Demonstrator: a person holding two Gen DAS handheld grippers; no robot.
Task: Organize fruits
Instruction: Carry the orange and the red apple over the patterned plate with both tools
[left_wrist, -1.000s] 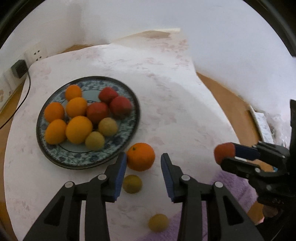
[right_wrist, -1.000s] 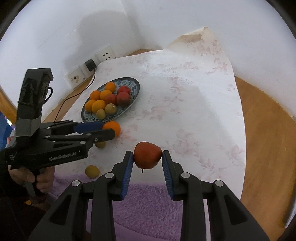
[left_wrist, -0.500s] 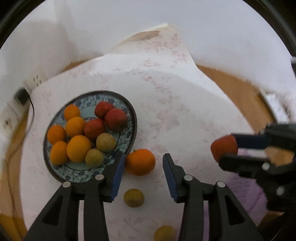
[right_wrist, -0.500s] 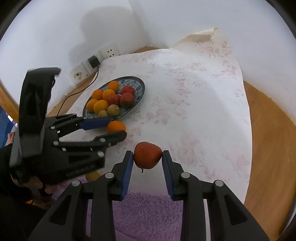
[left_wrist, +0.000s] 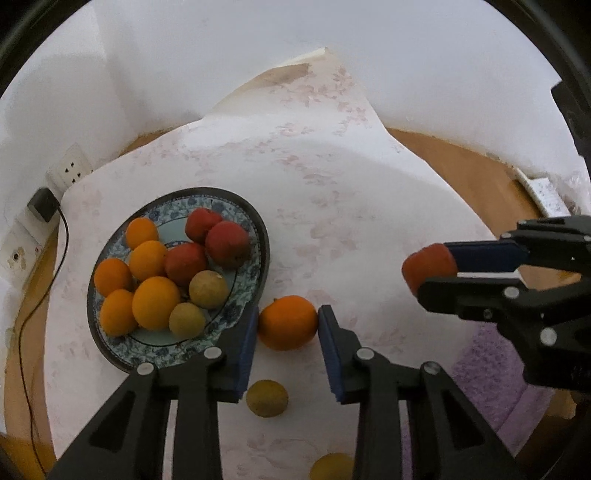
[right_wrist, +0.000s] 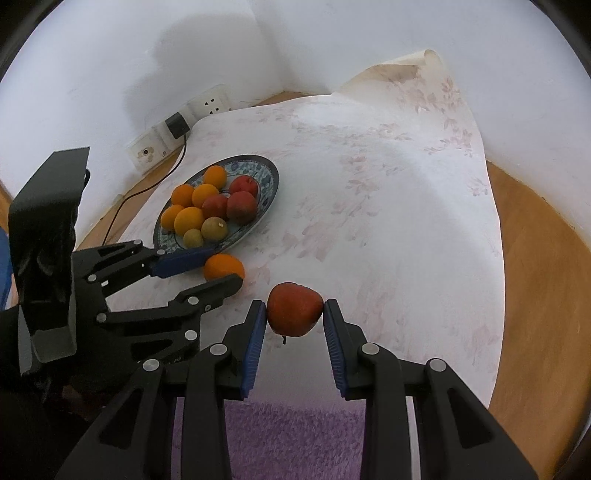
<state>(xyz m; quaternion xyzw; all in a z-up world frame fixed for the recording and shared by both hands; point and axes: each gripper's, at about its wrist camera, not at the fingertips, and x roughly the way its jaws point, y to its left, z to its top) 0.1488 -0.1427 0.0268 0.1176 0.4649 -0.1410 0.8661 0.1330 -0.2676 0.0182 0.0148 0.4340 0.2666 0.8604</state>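
A blue patterned plate (left_wrist: 255, 236) (right_wrist: 271, 173) holds several oranges, red apples and two yellow-green fruits. A loose orange (left_wrist: 287, 322) (right_wrist: 224, 266) lies on the cloth beside the plate's rim. My left gripper (left_wrist: 285, 341) (right_wrist: 218, 267) is open with its pads on either side of this orange, close to touching. Two yellow-green fruits (left_wrist: 266, 398) (left_wrist: 330, 466) lie on the cloth under the left gripper. My right gripper (right_wrist: 294, 314) (left_wrist: 437, 269) is shut on a red apple (right_wrist: 294, 308) (left_wrist: 428, 266) held above the cloth.
A white floral cloth (right_wrist: 388, 206) covers the wooden table (right_wrist: 539, 266). A purple fuzzy mat (right_wrist: 295, 439) lies at the near edge. Wall sockets with a black plug and cable (right_wrist: 177, 123) stand behind the plate. White walls close the corner.
My left gripper has moved forward and its jaws now straddle the loose orange. My right gripper still holds the red apple and has moved slightly toward the plate.
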